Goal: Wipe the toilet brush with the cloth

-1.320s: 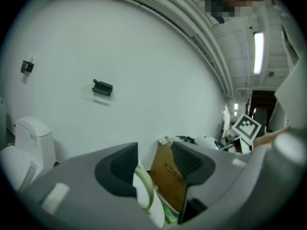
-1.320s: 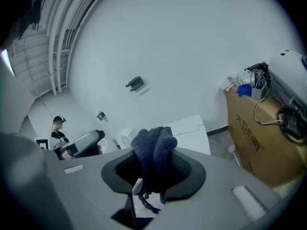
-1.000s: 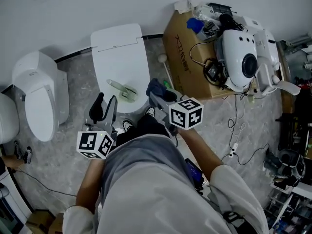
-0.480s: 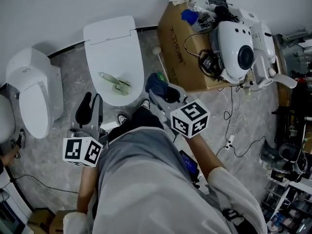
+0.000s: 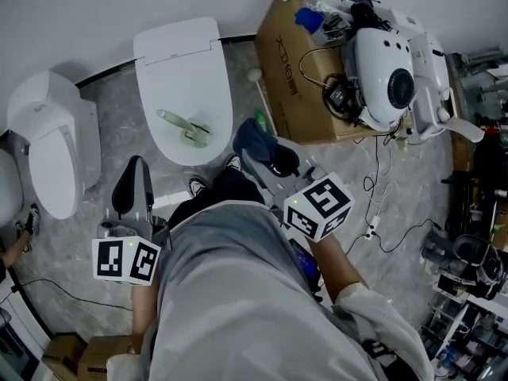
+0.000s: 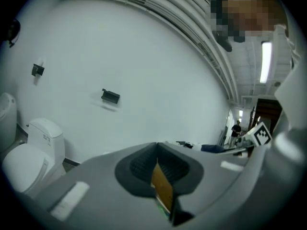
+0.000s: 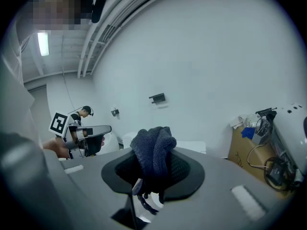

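You hold two grippers, and there is one cloth and one toilet brush. The toilet brush lies loose on the closed lid of the middle toilet, apart from both grippers. A second toilet stands to its left, and one cardboard box stands to its right. Only the head view shows the brush. Both gripper views look level at the white wall. The right gripper view also catches a distant person. Your left gripper is held low over the marbled floor, by the middle toilet's front left corner. It points forward, its jaws pressed together on nothing. Your right gripper reaches forward past your torso, its jaws clamped on the dark blue cloth. The cloth bunches up above the pads, just beside the toilet's front right edge.
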The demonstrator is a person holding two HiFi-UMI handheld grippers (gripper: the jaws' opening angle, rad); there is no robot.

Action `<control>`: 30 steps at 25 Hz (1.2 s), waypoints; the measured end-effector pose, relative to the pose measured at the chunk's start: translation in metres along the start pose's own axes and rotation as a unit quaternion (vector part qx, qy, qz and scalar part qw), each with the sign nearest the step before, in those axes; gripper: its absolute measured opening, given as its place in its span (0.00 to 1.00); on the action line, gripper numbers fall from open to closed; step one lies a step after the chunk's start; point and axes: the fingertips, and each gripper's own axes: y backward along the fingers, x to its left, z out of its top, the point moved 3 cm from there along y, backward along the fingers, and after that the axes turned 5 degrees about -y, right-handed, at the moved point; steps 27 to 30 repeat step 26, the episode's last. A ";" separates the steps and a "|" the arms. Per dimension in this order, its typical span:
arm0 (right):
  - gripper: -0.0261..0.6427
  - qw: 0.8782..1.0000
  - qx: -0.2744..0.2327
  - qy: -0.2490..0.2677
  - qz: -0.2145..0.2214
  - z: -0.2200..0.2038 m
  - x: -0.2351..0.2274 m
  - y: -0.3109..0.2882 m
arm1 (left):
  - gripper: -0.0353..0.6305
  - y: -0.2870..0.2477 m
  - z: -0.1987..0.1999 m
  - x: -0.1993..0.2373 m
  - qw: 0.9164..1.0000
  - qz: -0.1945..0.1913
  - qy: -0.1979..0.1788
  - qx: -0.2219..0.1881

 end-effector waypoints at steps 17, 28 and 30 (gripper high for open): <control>0.19 0.999 0.025 0.021 -0.028 0.017 0.027 -0.004 | 0.05 0.005 0.005 0.010 1.000 -0.006 0.030 -0.003; 0.19 0.999 0.046 0.017 -0.022 0.019 0.034 -0.020 | 0.05 0.002 0.011 0.021 0.999 -0.012 0.032 -0.001; 0.19 0.999 0.046 0.017 -0.022 0.019 0.034 -0.020 | 0.05 0.002 0.011 0.021 0.999 -0.012 0.032 -0.001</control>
